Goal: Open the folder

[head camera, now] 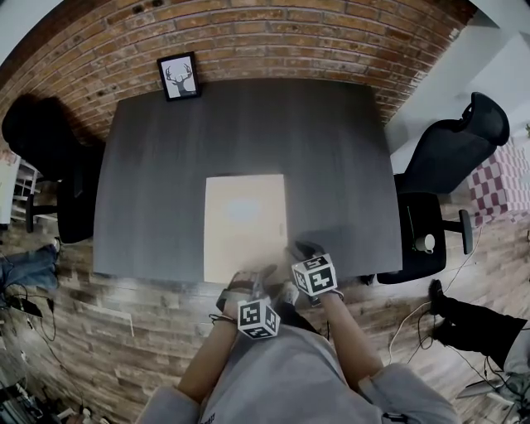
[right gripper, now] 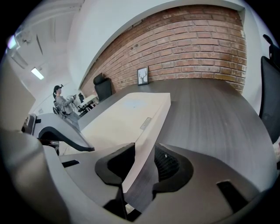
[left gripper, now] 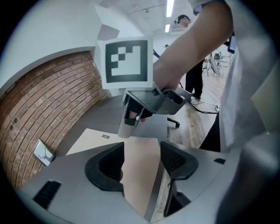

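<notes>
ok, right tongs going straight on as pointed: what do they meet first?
Probably the right edge of the flat beige rectangular folder, lying on the dark grey table; depth is unclear.

Bright, even light from ceiling strips [left gripper: 169,8]; fisheye warps edges, corners dark, mild blur.

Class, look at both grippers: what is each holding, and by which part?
Nothing is gripped. The right gripper, jaws open, straddles the right edge of the folder without pressing; the left gripper hovers open above it.
</notes>
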